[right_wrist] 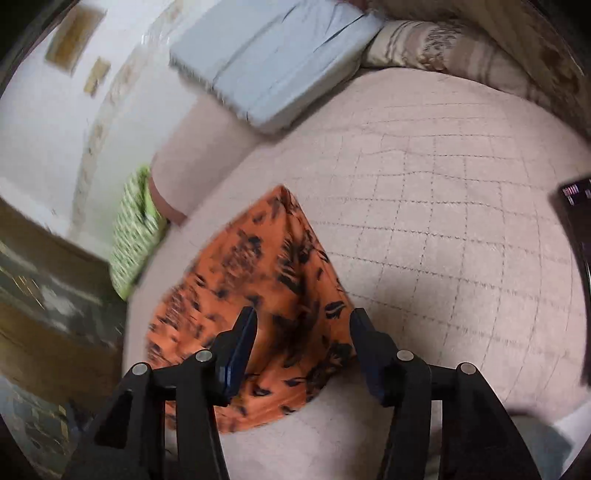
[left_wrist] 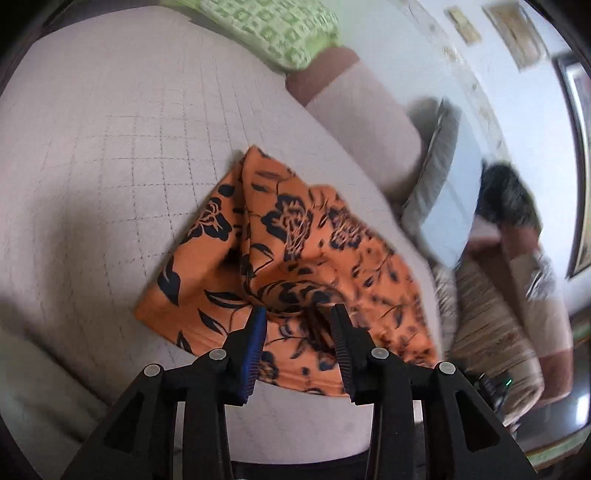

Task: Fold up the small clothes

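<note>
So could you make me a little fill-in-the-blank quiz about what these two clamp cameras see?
1. The orange cloth with black flowers lies on a quilted ____ bedcover.
2. Both the left gripper and the right gripper are ____.
3. The checked pillow is ____.

Missing words: pink; open; green

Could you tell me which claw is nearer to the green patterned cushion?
Right, probably. The green cushion lies just left of the right claw; from the left claw it sits far across the bed.

Orange cloth [right_wrist: 258,295] print smeared by blur; dark object [right_wrist: 576,229] cut off at right edge
</note>
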Motion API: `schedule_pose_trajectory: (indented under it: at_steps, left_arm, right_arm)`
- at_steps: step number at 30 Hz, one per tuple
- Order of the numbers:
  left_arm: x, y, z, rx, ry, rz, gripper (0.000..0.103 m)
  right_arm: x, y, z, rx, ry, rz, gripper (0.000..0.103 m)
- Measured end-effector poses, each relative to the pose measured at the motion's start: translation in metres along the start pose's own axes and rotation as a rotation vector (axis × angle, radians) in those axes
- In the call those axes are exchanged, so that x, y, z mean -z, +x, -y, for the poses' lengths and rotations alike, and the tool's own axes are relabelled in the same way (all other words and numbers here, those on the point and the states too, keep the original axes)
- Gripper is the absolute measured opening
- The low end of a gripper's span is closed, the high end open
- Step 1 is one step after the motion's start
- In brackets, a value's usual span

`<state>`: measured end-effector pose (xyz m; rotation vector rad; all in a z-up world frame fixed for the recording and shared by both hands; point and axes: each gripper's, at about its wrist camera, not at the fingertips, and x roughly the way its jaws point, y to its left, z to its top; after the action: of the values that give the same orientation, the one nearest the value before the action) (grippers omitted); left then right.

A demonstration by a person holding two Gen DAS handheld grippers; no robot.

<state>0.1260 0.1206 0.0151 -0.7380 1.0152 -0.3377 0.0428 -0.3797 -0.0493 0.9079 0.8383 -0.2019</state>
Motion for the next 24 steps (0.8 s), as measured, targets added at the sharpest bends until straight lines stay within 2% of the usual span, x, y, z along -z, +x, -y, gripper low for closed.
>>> schedule_pose_trajectory:
  at_steps: [2,6,8,9,10,11,12,16,18,21,22,23,24]
  left_arm:
    - [-0.003,-0.007,0.0,0.016,-0.029,0.014,0.044]
    - [-0.014,0.02,0.011,0.009,-0.016,-0.029,0.044]
    - [-0.022,0.042,0.014,-0.017,-0.03,-0.042,0.045]
    - [-0.023,0.058,0.015,-0.068,-0.037,-0.067,0.045]
    - [-0.022,0.065,0.015,-0.108,-0.035,-0.09,0.044]
    - [-0.02,0.074,0.014,-0.15,-0.034,-0.113,0.044]
    - [-0.018,0.076,0.011,-0.154,-0.044,-0.115,0.044]
    - [-0.012,0.065,0.002,-0.106,-0.101,-0.088,0.044]
    - [-0.013,0.068,0.001,-0.15,-0.082,-0.083,0.044]
    - [-0.013,0.084,-0.005,-0.198,-0.089,-0.136,0.043]
    - [-0.011,0.088,-0.002,-0.227,-0.063,-0.136,0.027]
    - [-0.01,0.092,-0.001,-0.263,-0.036,-0.132,0.019]
    - [-0.011,0.093,0.0,-0.265,-0.037,-0.133,0.013]
  right_arm:
    - [-0.003,0.005,-0.009,-0.023,-0.012,-0.017,0.055]
    - [-0.004,0.044,-0.023,-0.041,-0.016,-0.146,0.055]
    - [0.004,0.057,-0.029,-0.011,-0.069,-0.17,0.055]
    - [0.008,0.064,-0.031,0.05,-0.105,-0.183,0.052]
    - [0.012,0.07,-0.03,0.089,-0.127,-0.201,0.043]
    - [0.015,0.073,-0.028,0.094,-0.131,-0.214,0.036]
    - [0.017,0.076,-0.023,0.096,-0.123,-0.234,0.027]
    - [0.017,0.072,-0.009,0.084,-0.089,-0.245,0.02]
    - [0.015,0.072,-0.01,0.088,-0.097,-0.244,0.02]
    - [0.013,0.082,-0.009,0.102,-0.09,-0.265,0.02]
    - [0.012,0.082,-0.007,0.097,-0.081,-0.268,0.02]
    - [0.011,0.082,-0.005,0.088,-0.07,-0.267,0.02]
    - [0.01,0.08,-0.004,0.079,-0.062,-0.265,0.019]
